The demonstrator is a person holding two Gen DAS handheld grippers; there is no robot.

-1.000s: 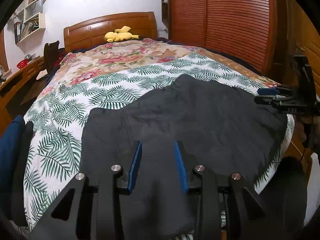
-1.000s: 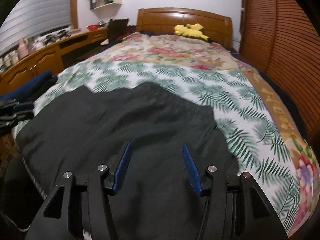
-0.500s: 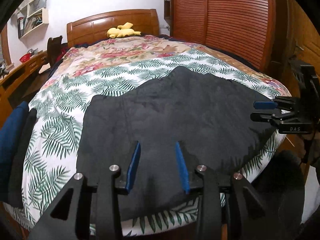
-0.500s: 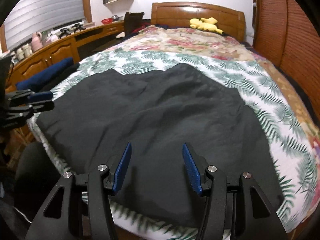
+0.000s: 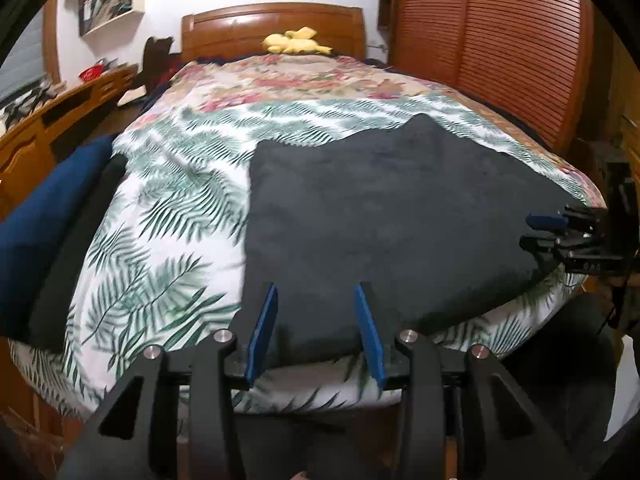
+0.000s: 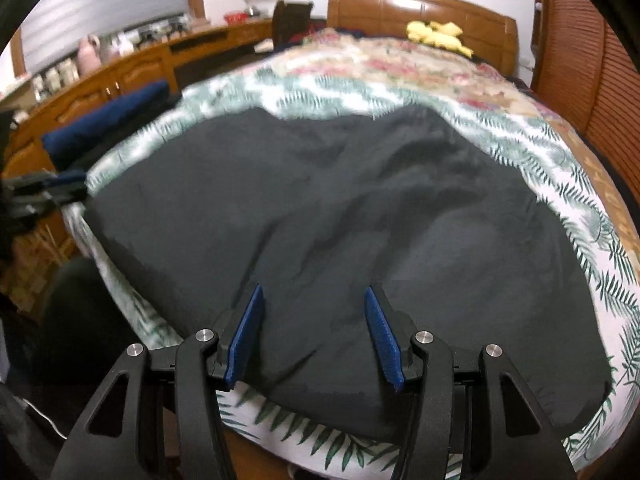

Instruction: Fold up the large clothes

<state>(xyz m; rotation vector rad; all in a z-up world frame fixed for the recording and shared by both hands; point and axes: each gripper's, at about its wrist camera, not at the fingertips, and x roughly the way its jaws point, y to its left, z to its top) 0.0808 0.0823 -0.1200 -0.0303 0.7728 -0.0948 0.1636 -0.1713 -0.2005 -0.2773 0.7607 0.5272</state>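
A large black garment (image 5: 380, 208) lies spread flat on the palm-print bedspread (image 5: 172, 200) at the foot of the bed; it also fills the right wrist view (image 6: 320, 220). My left gripper (image 5: 316, 312) is open and empty, above the garment's near edge. My right gripper (image 6: 314, 320) is open and empty, above the near hem. The right gripper shows at the right edge of the left wrist view (image 5: 560, 232). The left gripper shows at the left edge of the right wrist view (image 6: 44, 192).
A folded navy and black stack (image 5: 44, 240) lies on the bed's left side. A yellow plush toy (image 5: 296, 42) sits by the wooden headboard (image 5: 272, 28). A wooden desk with drawers (image 6: 120, 76) runs along the left. Slatted wardrobe doors (image 5: 480, 40) stand on the right.
Both grippers have pulled back toward the foot of the bed and away from the garment. The garment now lies released and flat, with the bed edge in view below it.
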